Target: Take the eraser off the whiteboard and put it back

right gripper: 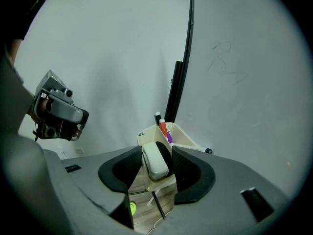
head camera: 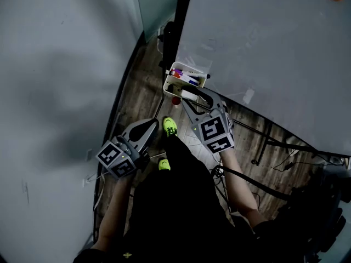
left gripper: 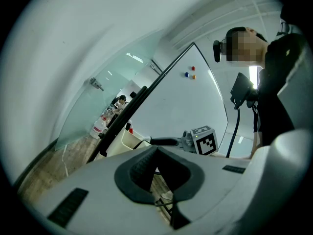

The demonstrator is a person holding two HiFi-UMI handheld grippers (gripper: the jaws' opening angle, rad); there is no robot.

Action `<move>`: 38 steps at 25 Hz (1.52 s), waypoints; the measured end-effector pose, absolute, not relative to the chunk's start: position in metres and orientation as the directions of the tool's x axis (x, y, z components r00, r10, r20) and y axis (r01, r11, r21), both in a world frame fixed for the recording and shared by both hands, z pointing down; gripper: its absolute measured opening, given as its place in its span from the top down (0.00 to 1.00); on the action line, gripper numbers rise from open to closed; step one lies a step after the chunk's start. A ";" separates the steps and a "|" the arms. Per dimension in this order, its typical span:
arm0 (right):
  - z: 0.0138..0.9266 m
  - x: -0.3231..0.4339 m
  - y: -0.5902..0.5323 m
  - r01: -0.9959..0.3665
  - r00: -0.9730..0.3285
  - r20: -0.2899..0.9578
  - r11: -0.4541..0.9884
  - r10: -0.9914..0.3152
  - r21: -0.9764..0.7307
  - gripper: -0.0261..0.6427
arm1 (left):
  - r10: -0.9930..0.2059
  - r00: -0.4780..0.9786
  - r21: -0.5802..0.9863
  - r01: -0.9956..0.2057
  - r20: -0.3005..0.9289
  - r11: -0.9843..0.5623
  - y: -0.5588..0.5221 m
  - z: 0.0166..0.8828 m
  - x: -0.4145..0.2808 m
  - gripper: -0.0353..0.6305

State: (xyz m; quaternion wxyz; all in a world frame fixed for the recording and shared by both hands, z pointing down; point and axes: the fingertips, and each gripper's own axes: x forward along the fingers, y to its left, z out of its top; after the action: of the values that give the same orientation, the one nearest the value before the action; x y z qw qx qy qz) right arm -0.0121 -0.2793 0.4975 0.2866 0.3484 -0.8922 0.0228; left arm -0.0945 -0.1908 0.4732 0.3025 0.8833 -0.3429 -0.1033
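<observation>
A white eraser [right gripper: 155,163] with a black felt side lies between the jaws of my right gripper [right gripper: 157,156], at the front of the white marker tray [right gripper: 185,137]. The pads stand close on either side of it, and I see no squeeze on it. In the head view the right gripper [head camera: 192,96] reaches the tray [head camera: 170,85] at the whiteboard's [head camera: 263,48] lower left corner, and the eraser [head camera: 187,95] shows between its fingers. My left gripper [head camera: 149,128] hangs lower left, away from the board, its tips together and empty.
Several markers [head camera: 185,76] stand in the tray. Coloured magnets [left gripper: 190,73] stick high on the board. The board's black frame post [head camera: 174,34] and stand legs [head camera: 274,141] with cables cross the wooden floor. A pale wall [head camera: 60,70] closes the left side.
</observation>
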 end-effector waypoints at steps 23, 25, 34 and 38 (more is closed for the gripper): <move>0.445 -0.010 -0.230 -0.654 -0.593 0.449 0.725 -0.669 0.216 0.70 | -0.675 0.737 0.561 -0.550 -0.021 -0.619 -0.149 0.446 -0.102 0.92; 0.440 -0.009 -0.220 -0.653 -0.593 0.443 0.724 -0.672 0.225 0.70 | -0.679 0.734 0.556 -0.554 -0.026 -0.620 -0.139 0.443 -0.101 0.92; 0.424 -0.013 -0.160 -0.636 -0.613 0.420 0.733 -0.670 0.241 0.70 | -0.677 0.735 0.546 -0.552 -0.038 -0.630 -0.080 0.432 -0.095 0.92; 0.419 -0.008 -0.130 -0.635 -0.612 0.416 0.732 -0.672 0.248 0.70 | -0.675 0.736 0.548 -0.549 -0.040 -0.631 -0.051 0.432 -0.091 0.92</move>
State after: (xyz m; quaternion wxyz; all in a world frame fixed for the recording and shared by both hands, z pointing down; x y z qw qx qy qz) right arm -0.0082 -0.1295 0.4190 0.2473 0.3643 -0.8970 -0.0379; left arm -0.0908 -0.0513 0.4315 0.2599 0.8948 -0.3420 -0.1218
